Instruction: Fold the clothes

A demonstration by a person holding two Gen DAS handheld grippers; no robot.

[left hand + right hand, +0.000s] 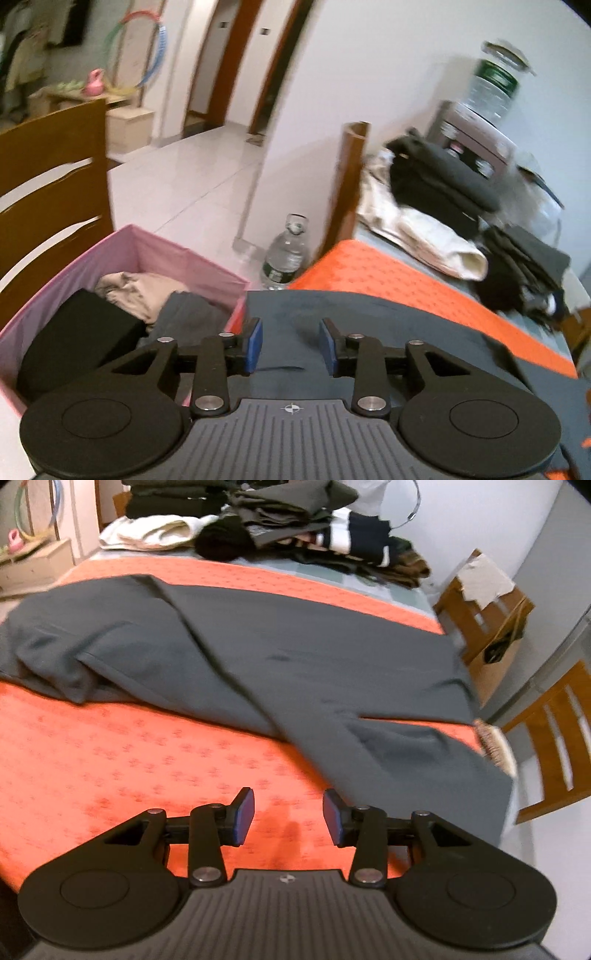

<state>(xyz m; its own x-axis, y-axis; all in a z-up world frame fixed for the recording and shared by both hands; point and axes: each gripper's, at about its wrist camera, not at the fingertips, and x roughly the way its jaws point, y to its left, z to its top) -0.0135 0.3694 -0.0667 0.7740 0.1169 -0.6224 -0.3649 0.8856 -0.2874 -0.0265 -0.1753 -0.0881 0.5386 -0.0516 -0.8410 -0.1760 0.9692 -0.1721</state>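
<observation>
The dark grey garment [258,646] lies spread across the orange cover [110,746] of the tabletop, running from 10 o'clock to 4 o'clock in the right wrist view, with one loose flap bunched at its 9 o'clock end.

Procedure for the step in hand, as I judge it: take a fresh hold on the garment for the next fold. I should pick a hem or corner, not the middle of the cloth, pinch both layers together, and carry the edge straight over so that the sides line up (smooth the bunched flap first).

My right hand-held gripper [289,818] stands partly open with nothing between its blue pads; it hangs over bare orange cover, just beside the garment's near edge at 2 o'clock. My left hand-held gripper [290,345] is likewise partly open and empty, poised above the garment's other end. A pink storage box [207,266] with clothes in it sits at 10 o'clock from it, and stacked clothes [439,192] lie at 2 o'clock.
</observation>
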